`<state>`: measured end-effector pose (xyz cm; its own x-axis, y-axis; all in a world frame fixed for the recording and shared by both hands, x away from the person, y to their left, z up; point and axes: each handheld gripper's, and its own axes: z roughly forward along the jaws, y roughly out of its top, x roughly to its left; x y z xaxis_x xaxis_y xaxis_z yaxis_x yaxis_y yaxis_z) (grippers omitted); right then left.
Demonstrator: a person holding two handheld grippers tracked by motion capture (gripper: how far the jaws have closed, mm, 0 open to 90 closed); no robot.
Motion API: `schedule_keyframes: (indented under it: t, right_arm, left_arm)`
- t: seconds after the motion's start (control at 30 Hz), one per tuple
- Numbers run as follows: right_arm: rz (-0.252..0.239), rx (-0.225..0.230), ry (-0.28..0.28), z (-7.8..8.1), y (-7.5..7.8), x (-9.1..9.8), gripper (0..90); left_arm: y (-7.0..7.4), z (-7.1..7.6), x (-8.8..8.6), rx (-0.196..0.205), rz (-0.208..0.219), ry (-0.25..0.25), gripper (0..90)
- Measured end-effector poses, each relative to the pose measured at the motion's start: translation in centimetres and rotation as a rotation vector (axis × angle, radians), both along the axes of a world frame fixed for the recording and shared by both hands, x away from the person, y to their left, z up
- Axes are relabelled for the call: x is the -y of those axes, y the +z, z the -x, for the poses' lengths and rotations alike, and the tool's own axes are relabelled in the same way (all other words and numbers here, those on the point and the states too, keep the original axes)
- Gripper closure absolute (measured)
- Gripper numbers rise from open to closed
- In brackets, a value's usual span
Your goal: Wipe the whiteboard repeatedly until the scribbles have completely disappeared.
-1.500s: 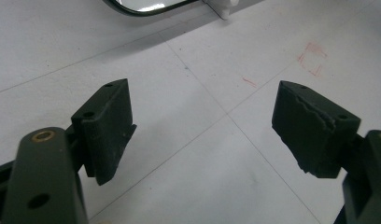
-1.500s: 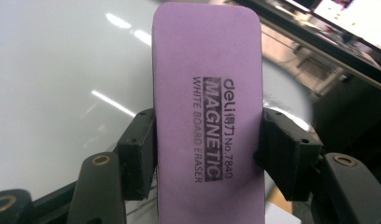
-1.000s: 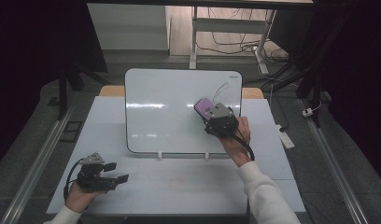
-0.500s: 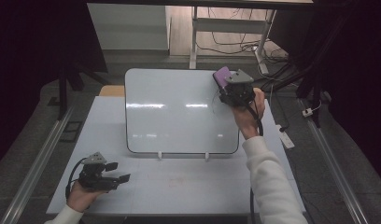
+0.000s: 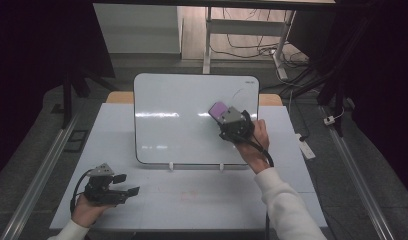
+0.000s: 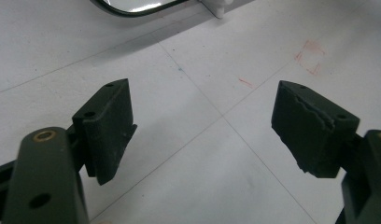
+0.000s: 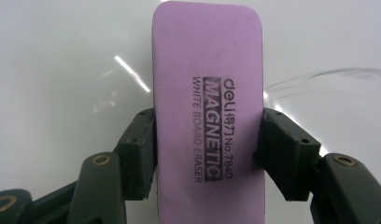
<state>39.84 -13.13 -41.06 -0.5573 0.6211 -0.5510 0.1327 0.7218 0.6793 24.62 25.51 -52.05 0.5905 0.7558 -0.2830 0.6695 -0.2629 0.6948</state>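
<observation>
A white whiteboard (image 5: 177,125) leans on small feet at the back of the table. My right gripper (image 5: 223,116) is shut on a purple magnetic whiteboard eraser (image 5: 219,109) and holds it against the board's right half. In the right gripper view the eraser (image 7: 207,93) stands lengthwise between both pads, over the glossy board (image 7: 62,70). A faint grey marker trace (image 7: 328,77) curves to its right. My left gripper (image 5: 126,184) rests near the table's front left corner, its jaws open and pointing right. The left gripper view shows bare tabletop between them (image 6: 205,100).
The white table (image 5: 202,205) carries faint red marks (image 6: 312,56) near its front middle. The whiteboard's lower corner (image 6: 132,5) and one white foot (image 6: 216,7) lie ahead of the left gripper. Metal rails (image 5: 39,175) run along both sides; cables (image 5: 252,47) lie on the floor behind.
The right gripper carried the eraser up to the board's top right corner, then back down and left to the right middle. The left gripper stayed put.
</observation>
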Motion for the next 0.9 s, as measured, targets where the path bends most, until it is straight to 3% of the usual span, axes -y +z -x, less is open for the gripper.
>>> schedule_keyframes:
  t: [0.1, 0.2, 0.53, 0.8, 0.9]
  right_arm:
    - [0.0, -0.008, 0.015, 0.4, -0.3, 0.1, 40.2]
    - [-0.044, -0.027, -0.003, -0.4, 0.4, 0.6, 40.2]
    - [-0.191, 0.0, -0.125, -4.4, 4.9, 2.6, 40.1]
    - [-0.237, 0.005, -0.186, -6.2, 6.8, 3.7, 40.1]
    - [-0.192, 0.031, -0.185, -5.6, 6.3, 3.2, 40.1]
  left_arm:
    - [0.0, 0.0, 0.0, -0.004, 0.0, -0.002, 21.6]
    - [0.0, 0.0, 0.0, 0.0, -0.002, -0.003, 21.5]
    - [0.0, 0.0, -0.3, -0.002, 0.007, 0.003, 21.6]
    - [0.0, 0.0, -0.4, 0.0, 0.01, 0.0, 21.6]
    - [0.0, -0.1, -0.5, -0.004, 0.015, 0.002, 21.6]
